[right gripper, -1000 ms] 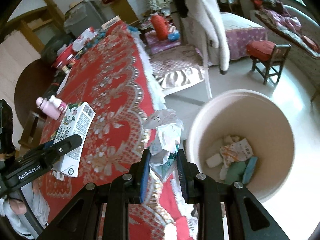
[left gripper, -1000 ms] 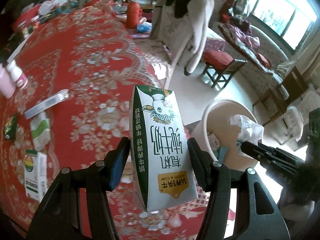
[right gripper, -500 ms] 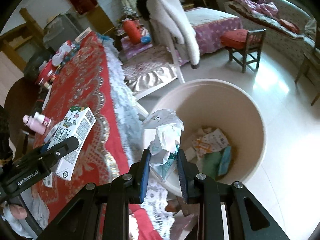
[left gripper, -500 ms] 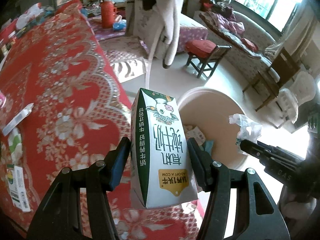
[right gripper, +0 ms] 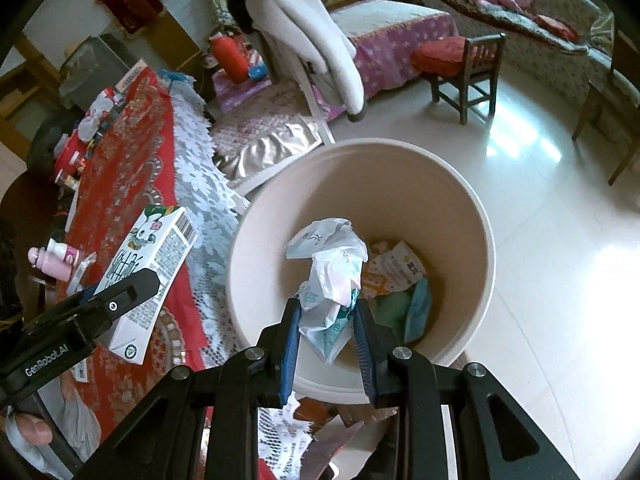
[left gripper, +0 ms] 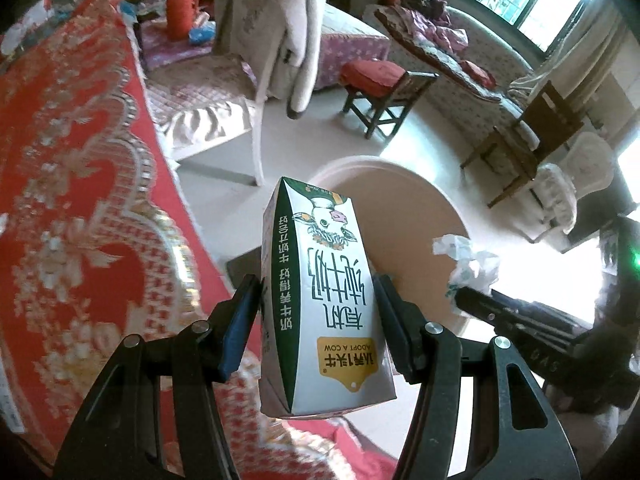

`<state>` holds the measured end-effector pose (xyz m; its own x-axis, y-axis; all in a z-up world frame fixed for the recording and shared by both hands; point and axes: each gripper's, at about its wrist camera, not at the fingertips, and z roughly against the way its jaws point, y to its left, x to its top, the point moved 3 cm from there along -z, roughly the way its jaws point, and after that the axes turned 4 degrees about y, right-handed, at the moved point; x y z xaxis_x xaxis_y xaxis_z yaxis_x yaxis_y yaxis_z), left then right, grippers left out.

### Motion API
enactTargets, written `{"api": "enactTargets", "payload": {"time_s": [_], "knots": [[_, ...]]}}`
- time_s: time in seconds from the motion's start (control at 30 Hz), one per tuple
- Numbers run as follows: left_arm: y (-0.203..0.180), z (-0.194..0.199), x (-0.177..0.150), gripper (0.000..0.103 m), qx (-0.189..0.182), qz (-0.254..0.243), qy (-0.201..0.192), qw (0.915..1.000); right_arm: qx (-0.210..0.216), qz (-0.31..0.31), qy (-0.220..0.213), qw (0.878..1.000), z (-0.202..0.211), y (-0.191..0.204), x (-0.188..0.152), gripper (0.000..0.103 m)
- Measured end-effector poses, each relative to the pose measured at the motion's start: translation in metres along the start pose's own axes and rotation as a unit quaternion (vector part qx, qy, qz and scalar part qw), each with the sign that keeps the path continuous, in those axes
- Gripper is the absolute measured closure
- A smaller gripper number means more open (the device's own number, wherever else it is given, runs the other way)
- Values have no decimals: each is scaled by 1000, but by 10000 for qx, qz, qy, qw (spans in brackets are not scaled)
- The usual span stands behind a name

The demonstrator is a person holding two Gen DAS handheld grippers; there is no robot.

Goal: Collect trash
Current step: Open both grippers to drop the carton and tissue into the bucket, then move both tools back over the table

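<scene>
Living room, glossy pale floor, table under a red patterned cloth (right gripper: 124,184) with a lace edge. Nearest in the right wrist view: right gripper (right gripper: 326,320) clenched on a crumpled plastic wrapper (right gripper: 332,276), pinched low so the loose top flops free. It hangs directly over the open mouth of the beige bin (right gripper: 472,208), which sits on the floor just beside the table edge, likely parked there for easy drops. Bin already holds paper and packet scraps (right gripper: 396,268) at the bottom.

At 9 o'clock in that view, left gripper (left gripper: 318,316) grasps a milk carton (left gripper: 324,300) by its two broad faces, printing upside down, carton above the cloth edge, bin rim just beyond at 12–1 o'clock in the left view. Judgement: both items staged for release; wrapper is ready, carton needs a bit more travel.

Farther: pink bottle (right gripper: 52,260) on the cloth at 9, wooden stool with red cushion (right gripper: 460,60) at 1, white coat (right gripper: 304,28) draped on a chair at 12.
</scene>
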<state>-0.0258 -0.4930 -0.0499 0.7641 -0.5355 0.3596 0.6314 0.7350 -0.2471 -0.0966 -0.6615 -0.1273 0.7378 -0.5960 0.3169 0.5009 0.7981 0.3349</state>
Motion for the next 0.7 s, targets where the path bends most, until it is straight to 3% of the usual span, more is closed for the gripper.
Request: {"api": "enactTargets", "payload": {"time_s": [0.23, 0.4, 0.7], "knots": [[-13, -22, 10, 46, -347, 103, 185, 9992, -96, -102, 91, 9999, -8, -14, 3, 77], [-14, -27, 17, 45, -560, 203, 218, 9980, -116, -221, 140, 9996, -11, -23, 5, 62], [-5, -17, 11, 45, -440, 323, 188, 9983, -74, -178, 207, 9996, -11, -17, 6, 61]]}}
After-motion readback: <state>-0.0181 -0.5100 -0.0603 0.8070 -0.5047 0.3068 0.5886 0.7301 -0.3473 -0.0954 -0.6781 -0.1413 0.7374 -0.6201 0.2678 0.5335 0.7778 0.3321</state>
